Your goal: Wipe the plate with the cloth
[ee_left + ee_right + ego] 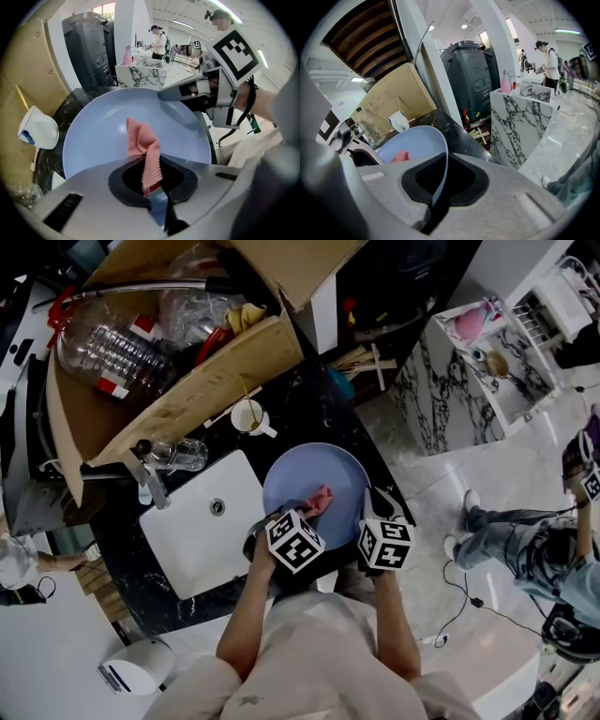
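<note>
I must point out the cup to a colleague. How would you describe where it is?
Find the black counter with the white sink. Just beyond the round blue plate, beside the big cardboard box, stands the white cup. It is the only small white vessel there; the bottle nearby is clear.

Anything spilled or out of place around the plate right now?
Nothing spilled. The plate is clamped by its rim in the right gripper, the cloth in the left gripper. Only oddity: a clear bottle lying on its side beside the sink.
</note>
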The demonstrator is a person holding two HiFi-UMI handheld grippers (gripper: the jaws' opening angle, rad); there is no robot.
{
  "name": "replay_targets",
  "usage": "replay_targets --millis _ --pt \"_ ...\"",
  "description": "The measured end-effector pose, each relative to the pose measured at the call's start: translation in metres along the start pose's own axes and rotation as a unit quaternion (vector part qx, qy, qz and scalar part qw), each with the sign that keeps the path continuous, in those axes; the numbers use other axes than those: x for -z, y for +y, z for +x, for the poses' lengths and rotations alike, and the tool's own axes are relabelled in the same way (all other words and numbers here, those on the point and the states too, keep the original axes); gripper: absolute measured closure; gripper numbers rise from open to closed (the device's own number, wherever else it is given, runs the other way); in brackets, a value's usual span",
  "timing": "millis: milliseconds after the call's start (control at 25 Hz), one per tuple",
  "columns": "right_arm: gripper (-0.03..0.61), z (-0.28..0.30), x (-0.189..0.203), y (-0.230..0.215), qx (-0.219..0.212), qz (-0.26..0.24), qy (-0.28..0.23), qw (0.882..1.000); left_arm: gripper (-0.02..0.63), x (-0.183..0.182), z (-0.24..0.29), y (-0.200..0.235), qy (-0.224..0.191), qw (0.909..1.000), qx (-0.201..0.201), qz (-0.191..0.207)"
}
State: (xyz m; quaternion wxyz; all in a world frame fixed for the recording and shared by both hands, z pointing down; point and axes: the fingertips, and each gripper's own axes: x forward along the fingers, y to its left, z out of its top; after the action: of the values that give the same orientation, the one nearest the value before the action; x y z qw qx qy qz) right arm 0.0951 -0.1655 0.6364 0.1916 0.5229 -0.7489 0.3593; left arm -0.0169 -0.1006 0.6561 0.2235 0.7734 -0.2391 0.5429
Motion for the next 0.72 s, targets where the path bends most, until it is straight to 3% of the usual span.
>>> replay_targets --millis 720 --pt "0.561 0.000 0.000 0.000 -0.002 -0.002 -0.002 1.000 0.584 -0.019 0.001 0.053 -0.033 0.9930 -0.104 -0.044"
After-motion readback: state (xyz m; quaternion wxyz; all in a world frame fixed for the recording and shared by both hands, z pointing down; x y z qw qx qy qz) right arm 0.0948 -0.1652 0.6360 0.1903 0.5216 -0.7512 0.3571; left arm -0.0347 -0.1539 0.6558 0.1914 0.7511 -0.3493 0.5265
